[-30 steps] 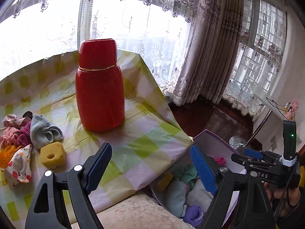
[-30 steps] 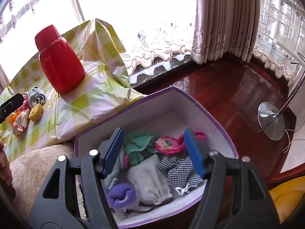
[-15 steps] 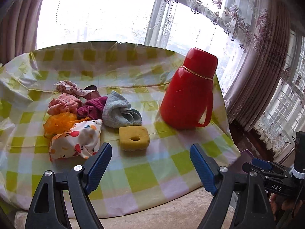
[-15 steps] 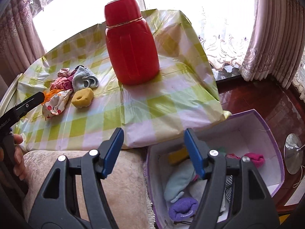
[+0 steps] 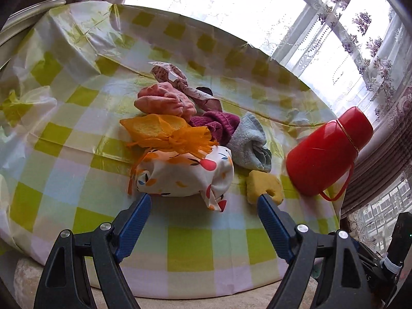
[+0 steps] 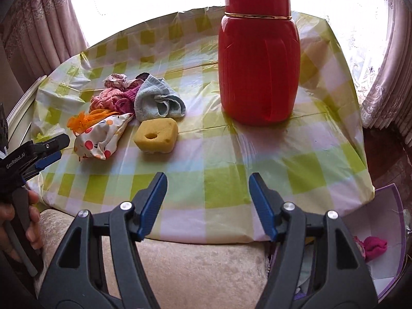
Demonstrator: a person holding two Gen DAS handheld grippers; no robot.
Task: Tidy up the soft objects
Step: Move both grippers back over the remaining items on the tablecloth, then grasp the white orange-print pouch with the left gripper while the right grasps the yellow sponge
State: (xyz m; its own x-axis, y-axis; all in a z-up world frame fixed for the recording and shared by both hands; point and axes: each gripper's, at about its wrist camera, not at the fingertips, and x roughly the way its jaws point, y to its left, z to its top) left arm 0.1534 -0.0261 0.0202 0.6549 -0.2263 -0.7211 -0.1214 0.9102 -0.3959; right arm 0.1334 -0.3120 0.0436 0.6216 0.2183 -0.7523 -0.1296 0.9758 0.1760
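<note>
Both hand-held grippers, left and right, are spread, grasping nothing. Soft fruit-print white fabric pouch lies on the checked counter near the left one's tips. Only the right view shows the purple-rimmed box holding a pink sock.

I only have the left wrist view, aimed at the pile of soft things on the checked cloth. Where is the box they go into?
Observer: The purple box shows only in the right wrist view, below the table's near right corner, beside the beige cushion.
Operator: Anything in it?
Observer: A bright pink soft item lies inside; the rest of the inside is hidden behind the right gripper.
Operator: Is the right gripper carrying anything?
Observer: No, its jaws are open and empty over the table's near edge.
Operator: My view hides part of the yellow sponge. Is it free?
Observer: Yes. The sponge lies alone on the cloth, clear of the blue cloth.
</note>
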